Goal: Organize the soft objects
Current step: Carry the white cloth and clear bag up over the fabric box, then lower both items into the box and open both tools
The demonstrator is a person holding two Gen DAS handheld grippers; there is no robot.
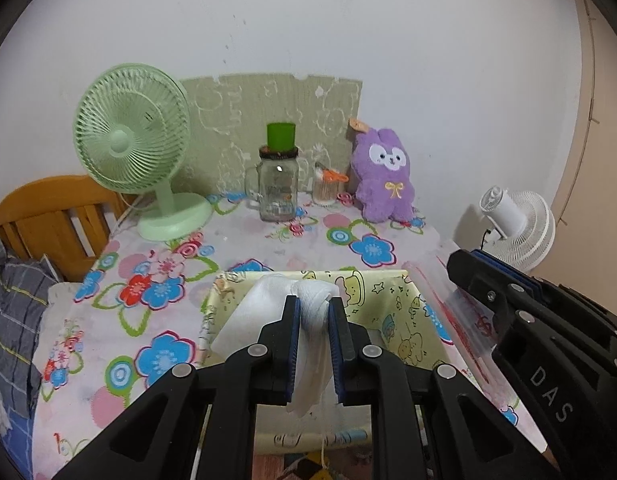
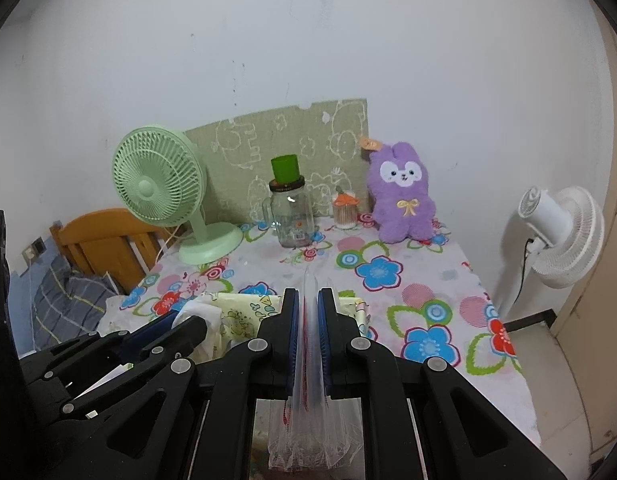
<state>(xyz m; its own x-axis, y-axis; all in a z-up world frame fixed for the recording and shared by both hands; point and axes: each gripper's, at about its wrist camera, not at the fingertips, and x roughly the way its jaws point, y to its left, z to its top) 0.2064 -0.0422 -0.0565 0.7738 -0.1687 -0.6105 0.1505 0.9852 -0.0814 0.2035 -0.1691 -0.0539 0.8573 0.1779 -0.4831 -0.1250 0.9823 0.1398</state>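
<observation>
My left gripper [image 1: 313, 310] is shut on a white cloth [image 1: 313, 300] and holds it above a yellow cartoon-print box [image 1: 392, 312] at the table's near edge. The cloth hangs down between the fingers. My right gripper [image 2: 308, 300] is shut on a clear plastic bag with red print [image 2: 310, 432], which hangs below the fingers. In the left wrist view the right gripper [image 1: 464, 268] and the bag [image 1: 448, 312] are just right of the box. In the right wrist view the box [image 2: 244, 308] and the cloth [image 2: 200, 312] are at the left.
A floral tablecloth [image 1: 268, 240] covers the table. At the back stand a green fan [image 1: 132, 148], a glass jar with a green cup on it [image 1: 278, 184], a small toothpick jar [image 1: 324, 186] and a purple plush bunny [image 1: 384, 172]. A white fan [image 2: 556, 236] stands off the right edge.
</observation>
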